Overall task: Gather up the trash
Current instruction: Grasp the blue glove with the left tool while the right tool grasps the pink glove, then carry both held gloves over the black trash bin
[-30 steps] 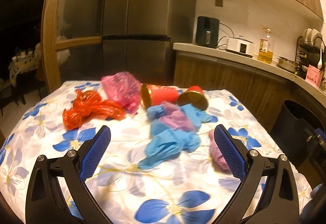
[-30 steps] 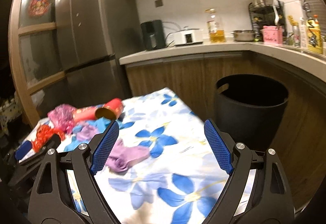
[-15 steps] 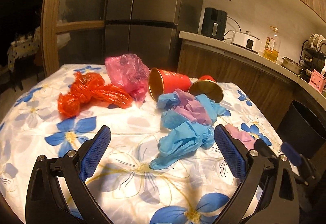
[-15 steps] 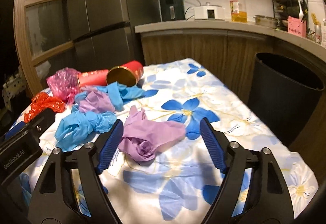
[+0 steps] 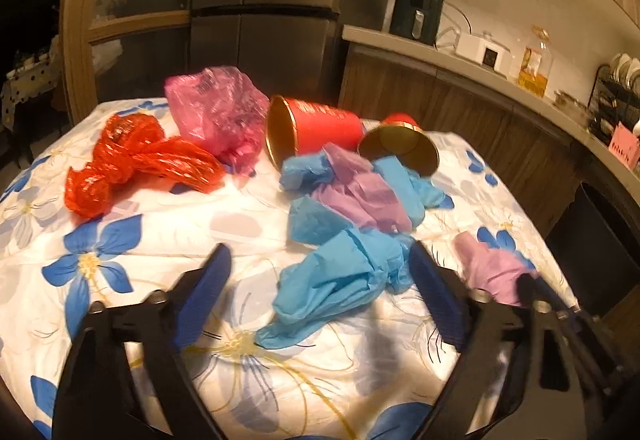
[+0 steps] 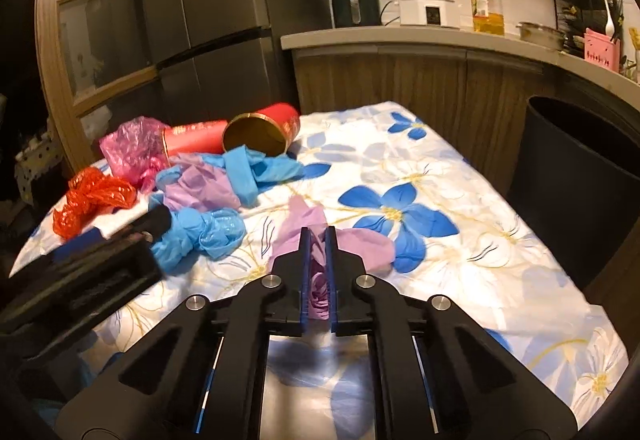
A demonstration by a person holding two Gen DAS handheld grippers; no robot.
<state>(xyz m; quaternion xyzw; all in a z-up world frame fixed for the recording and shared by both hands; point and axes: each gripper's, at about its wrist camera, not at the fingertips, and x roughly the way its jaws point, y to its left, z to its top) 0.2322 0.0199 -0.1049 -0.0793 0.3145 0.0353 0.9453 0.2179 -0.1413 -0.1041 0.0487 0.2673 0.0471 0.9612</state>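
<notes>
The right gripper point(image 6: 319, 240) is pinching the purple glove point(image 6: 360, 246) on the tablecloth point(image 6: 460, 192), left of the black bin point(image 6: 576, 144). The left gripper point(image 5: 320, 272) is hovering wide open around a blue glove point(image 5: 336, 280).

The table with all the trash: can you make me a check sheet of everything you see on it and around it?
Surface: table with a floral tablecloth.
Job's things: purple glove, blue glove, glove pile, two red cups on their sides, pink bag, red bag, black bin beside the table.
Clutter: nothing seen.
Grippers: left gripper open around the blue glove; right gripper shut on the purple glove.
Cables: a cord behind the white cooker.
Surroundings: fridge, counter, oil bottle, dish rack.
</notes>
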